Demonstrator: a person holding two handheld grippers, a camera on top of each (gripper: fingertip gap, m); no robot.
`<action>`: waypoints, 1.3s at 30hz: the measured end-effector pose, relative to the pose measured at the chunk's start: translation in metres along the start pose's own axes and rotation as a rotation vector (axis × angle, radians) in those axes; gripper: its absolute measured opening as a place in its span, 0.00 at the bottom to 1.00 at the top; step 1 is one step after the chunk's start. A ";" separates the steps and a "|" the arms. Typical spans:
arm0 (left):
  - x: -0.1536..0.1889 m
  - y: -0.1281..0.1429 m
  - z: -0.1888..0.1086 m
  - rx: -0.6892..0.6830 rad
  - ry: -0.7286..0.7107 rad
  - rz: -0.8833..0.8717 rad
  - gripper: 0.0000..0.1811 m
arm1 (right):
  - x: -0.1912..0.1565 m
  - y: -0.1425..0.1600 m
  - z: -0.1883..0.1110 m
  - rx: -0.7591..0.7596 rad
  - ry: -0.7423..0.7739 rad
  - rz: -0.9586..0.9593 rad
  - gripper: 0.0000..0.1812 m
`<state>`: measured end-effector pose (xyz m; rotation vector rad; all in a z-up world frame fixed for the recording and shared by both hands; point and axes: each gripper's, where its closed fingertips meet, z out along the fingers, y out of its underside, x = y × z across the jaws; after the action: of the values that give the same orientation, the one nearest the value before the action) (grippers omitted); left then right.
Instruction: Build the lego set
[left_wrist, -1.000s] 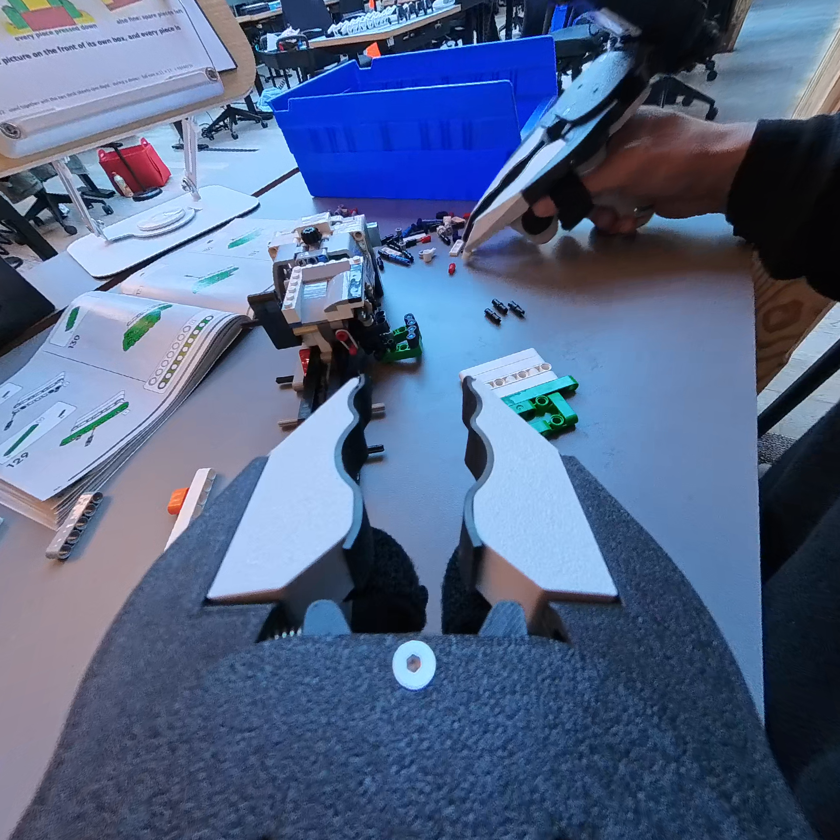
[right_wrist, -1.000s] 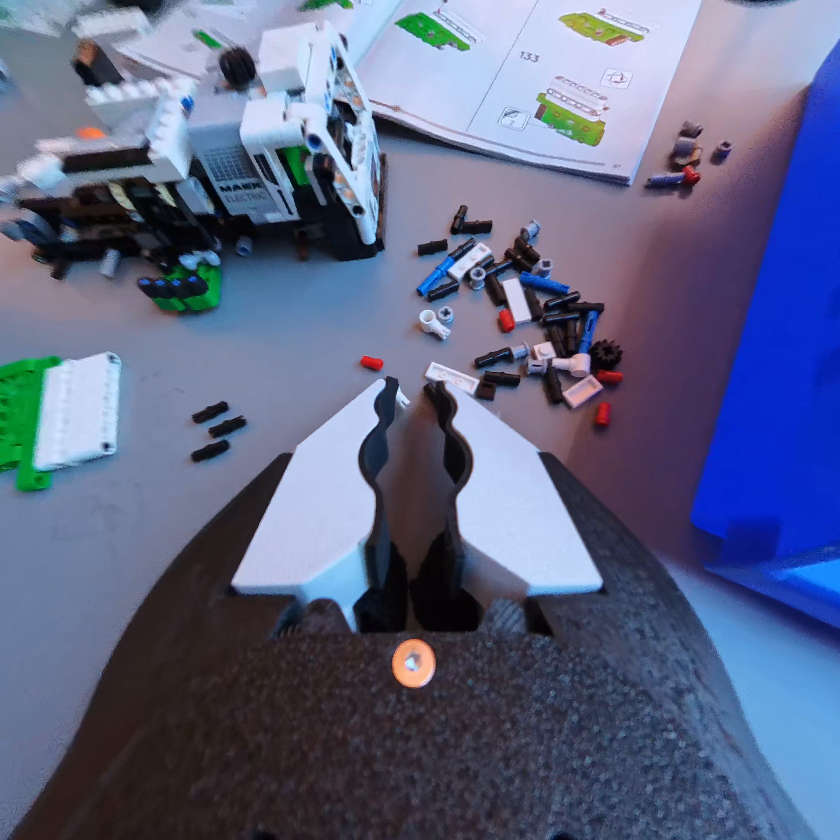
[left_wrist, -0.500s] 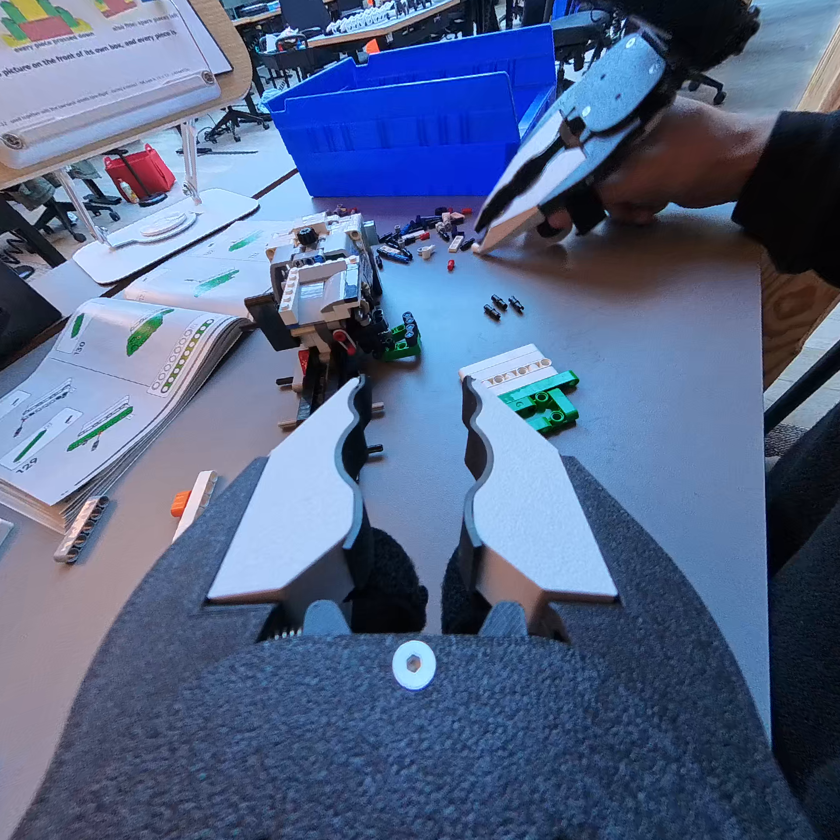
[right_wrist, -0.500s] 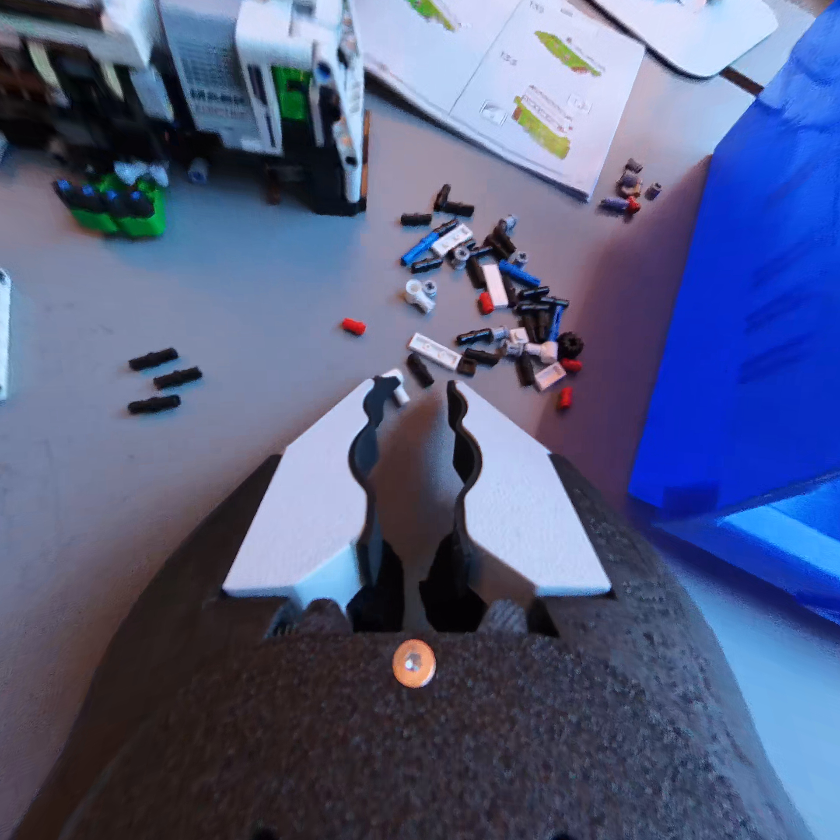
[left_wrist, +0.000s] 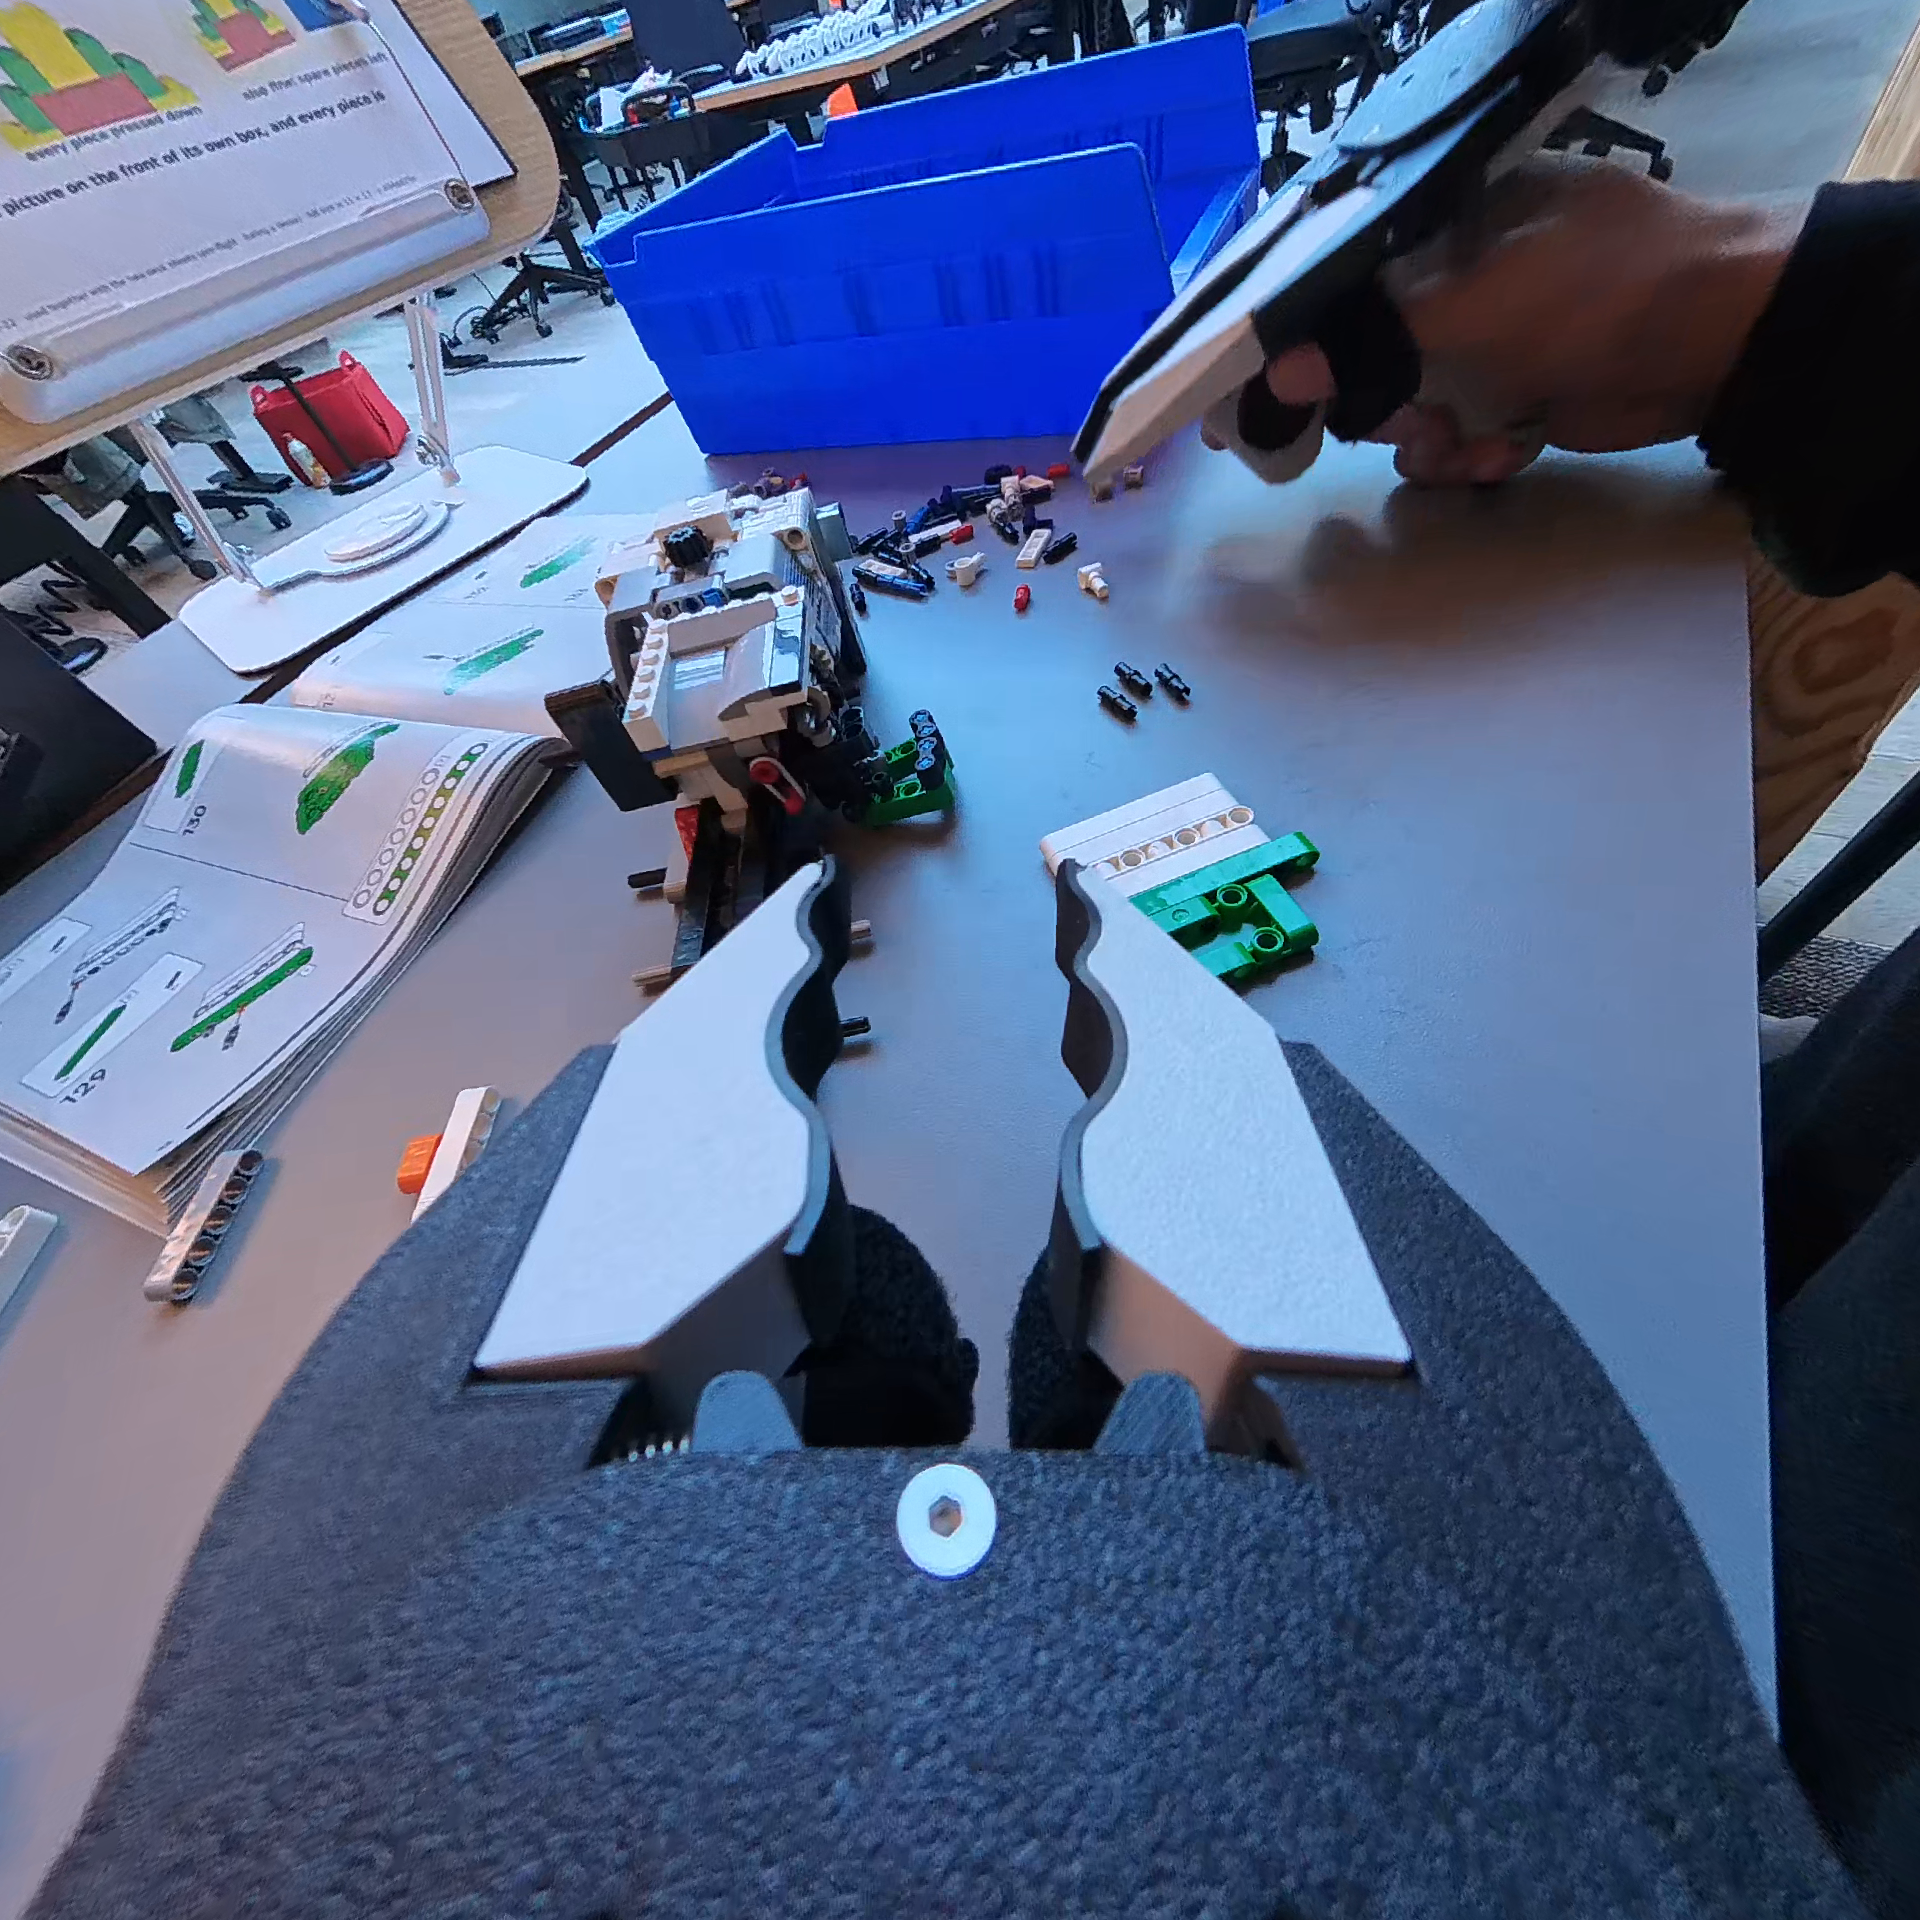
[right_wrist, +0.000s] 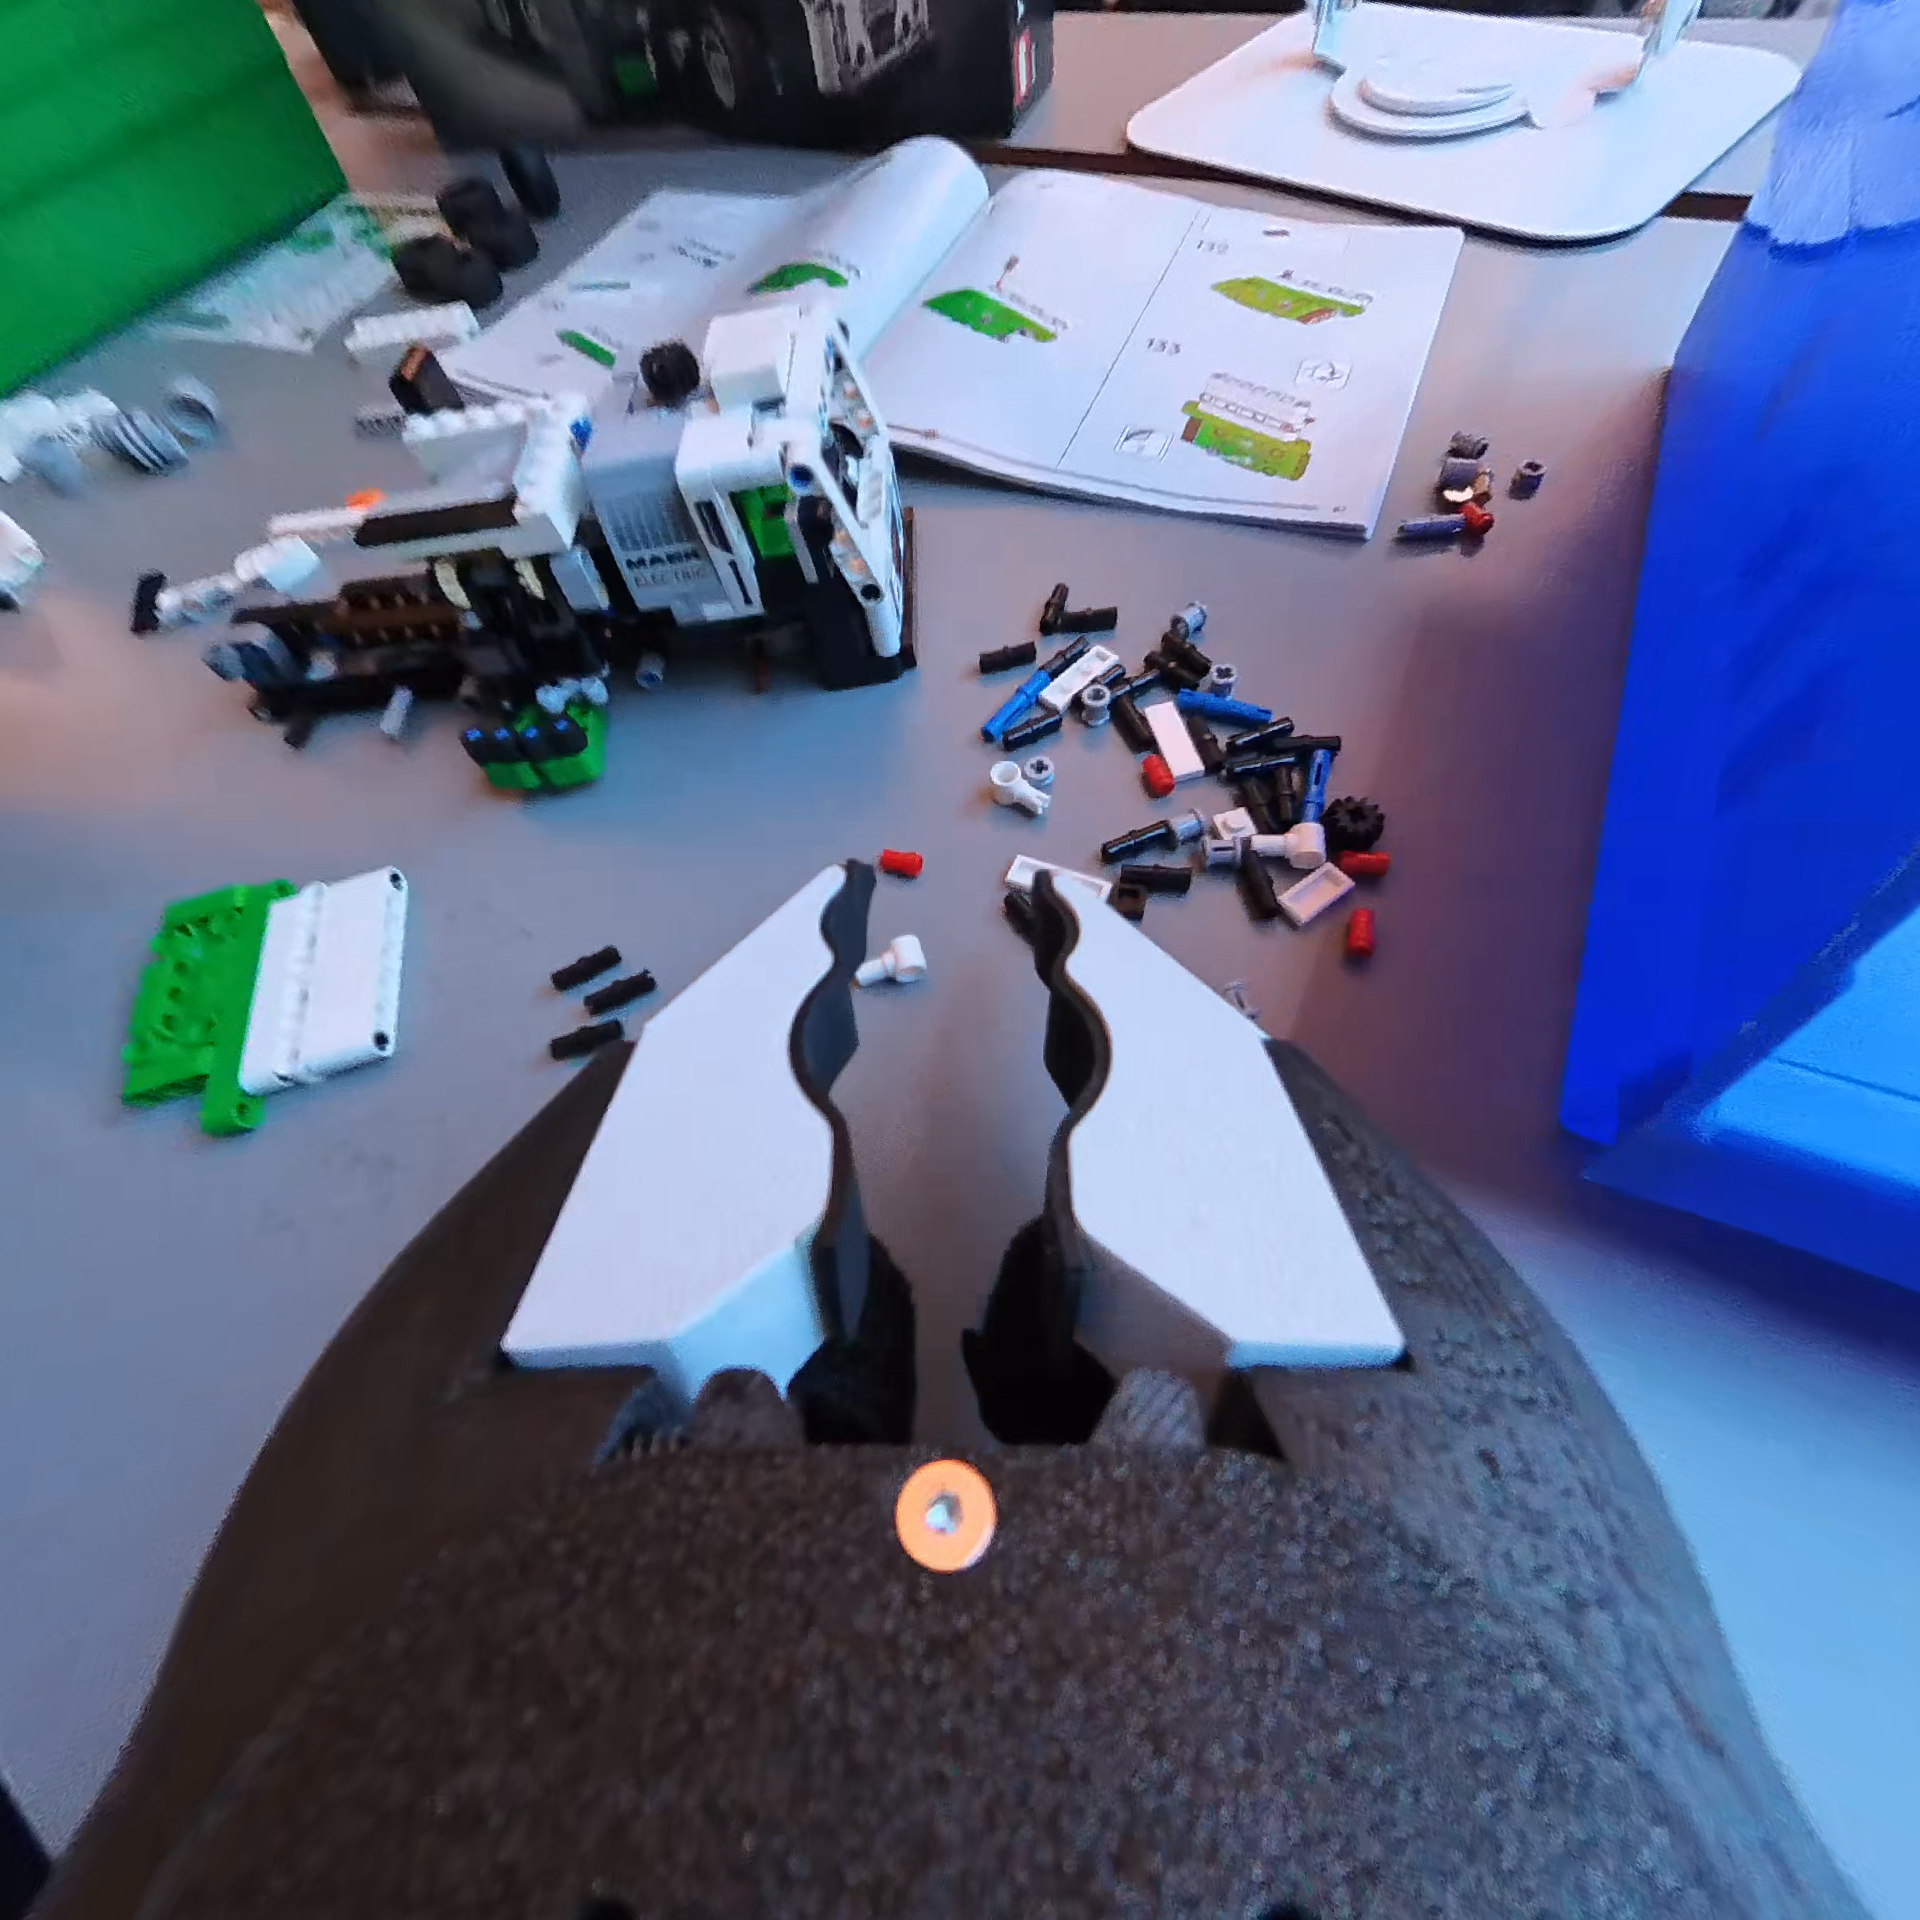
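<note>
Left wrist view: left gripper (left_wrist: 943, 894), fingers wide apart and empty, hangs at centre frame; the half-built truck (left_wrist: 727, 665) stands upper left.

Right wrist view: right gripper (right_wrist: 945, 888), parted and empty, frames a small white connector (right_wrist: 894, 961) at centre. Step: selecting a piece; next, close squarely on it.
</note>
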<state>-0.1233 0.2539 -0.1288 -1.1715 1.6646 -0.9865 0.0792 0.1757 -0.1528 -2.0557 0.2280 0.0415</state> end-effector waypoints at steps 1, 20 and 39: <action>0.000 0.000 0.000 -0.002 -0.001 0.002 0.21 | -0.001 -0.002 -0.001 0.006 -0.004 0.015 0.17; -0.002 0.000 0.000 0.003 -0.004 -0.015 0.21 | 0.019 0.025 0.023 -0.233 0.091 -0.194 0.02; 0.002 0.004 0.004 -0.030 0.006 0.016 0.20 | -0.122 0.052 0.007 -0.253 -0.282 -0.361 0.02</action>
<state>-0.1216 0.2523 -0.1341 -1.1746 1.6959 -0.9588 -0.0494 0.1755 -0.1864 -2.2826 -0.3390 0.1419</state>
